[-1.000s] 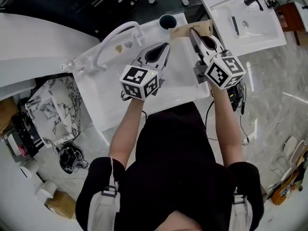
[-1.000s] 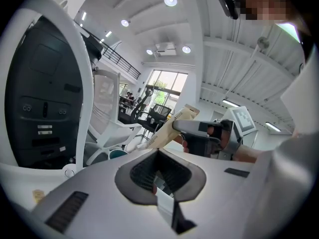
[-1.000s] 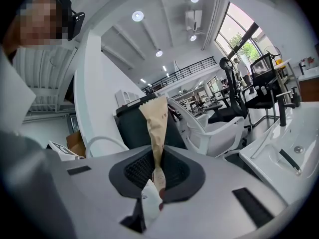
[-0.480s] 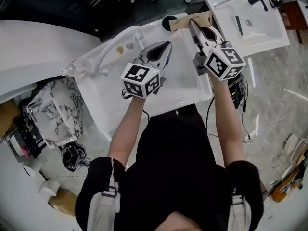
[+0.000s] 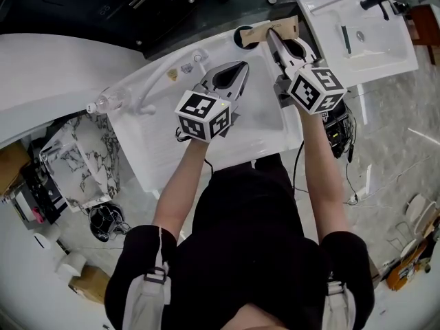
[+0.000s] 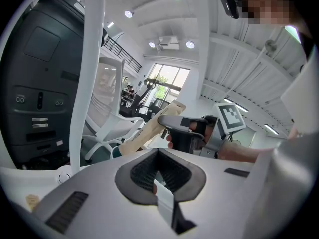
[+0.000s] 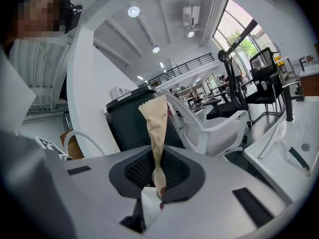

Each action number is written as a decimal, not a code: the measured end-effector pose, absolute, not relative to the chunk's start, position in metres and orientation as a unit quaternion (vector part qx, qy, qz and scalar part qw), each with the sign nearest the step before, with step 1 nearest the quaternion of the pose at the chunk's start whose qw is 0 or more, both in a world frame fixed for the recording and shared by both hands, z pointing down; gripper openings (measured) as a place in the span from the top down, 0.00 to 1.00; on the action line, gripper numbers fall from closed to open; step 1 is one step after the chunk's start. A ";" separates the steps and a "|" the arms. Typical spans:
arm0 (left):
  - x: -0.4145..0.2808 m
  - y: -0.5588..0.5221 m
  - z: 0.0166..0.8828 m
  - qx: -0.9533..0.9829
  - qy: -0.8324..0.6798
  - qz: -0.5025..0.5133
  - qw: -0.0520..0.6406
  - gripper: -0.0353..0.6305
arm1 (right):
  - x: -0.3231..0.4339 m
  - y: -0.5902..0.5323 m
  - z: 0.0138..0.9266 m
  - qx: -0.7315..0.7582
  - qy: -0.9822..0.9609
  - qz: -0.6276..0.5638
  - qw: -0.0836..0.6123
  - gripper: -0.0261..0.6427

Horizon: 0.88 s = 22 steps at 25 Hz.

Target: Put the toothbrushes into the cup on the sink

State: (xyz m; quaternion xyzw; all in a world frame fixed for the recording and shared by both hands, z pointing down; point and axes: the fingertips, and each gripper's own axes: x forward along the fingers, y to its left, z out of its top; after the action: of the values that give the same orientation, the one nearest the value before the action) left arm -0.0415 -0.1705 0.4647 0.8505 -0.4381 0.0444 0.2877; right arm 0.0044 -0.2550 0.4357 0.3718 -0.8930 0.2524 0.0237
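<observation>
At the back edge of the sink (image 5: 155,146), the right hand-held gripper (image 5: 270,34) is clamped on a paper-wrapped toothbrush (image 7: 155,116). It holds the toothbrush roughly level, with one end of the brown wrapper lying over the rim of the dark cup (image 5: 238,30). Just beside it, the left hand-held gripper (image 5: 240,67) hangs above the basin, its jaws pressed together with nothing between them. A second sink (image 5: 385,47) stands off to the right.

shirt (image 5: 247,218): black, short-sleeved | shoulder straps (image 5: 157,280): grey (buckled)
</observation>
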 end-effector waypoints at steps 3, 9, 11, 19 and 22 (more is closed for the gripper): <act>-0.043 -0.172 0.467 0.850 -0.437 0.046 0.289 0.93 | 0.000 -0.257 0.444 0.367 -0.895 0.251 0.033 0.89; -0.045 -0.173 0.470 0.850 -0.436 0.049 0.292 0.93 | -0.006 -0.262 0.461 0.357 -0.896 0.262 0.042 0.89; -0.046 -0.173 0.471 0.849 -0.436 0.052 0.294 0.93 | -0.007 -0.262 0.465 0.354 -0.896 0.266 0.042 0.88; -0.052 -0.174 0.477 0.847 -0.437 0.058 0.298 0.93 | -0.011 -0.263 0.482 0.355 -0.890 0.281 0.046 0.88; -0.050 -0.174 0.479 0.847 -0.436 0.059 0.299 0.93 | -0.011 -0.263 0.488 0.356 -0.888 0.286 0.047 0.88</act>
State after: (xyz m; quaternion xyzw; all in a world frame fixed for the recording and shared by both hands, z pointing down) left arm -0.0500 -0.1744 0.4789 0.8468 -0.4360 0.0592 0.2990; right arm -0.0111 -0.2634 0.4878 0.3557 -0.8885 0.2861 0.0466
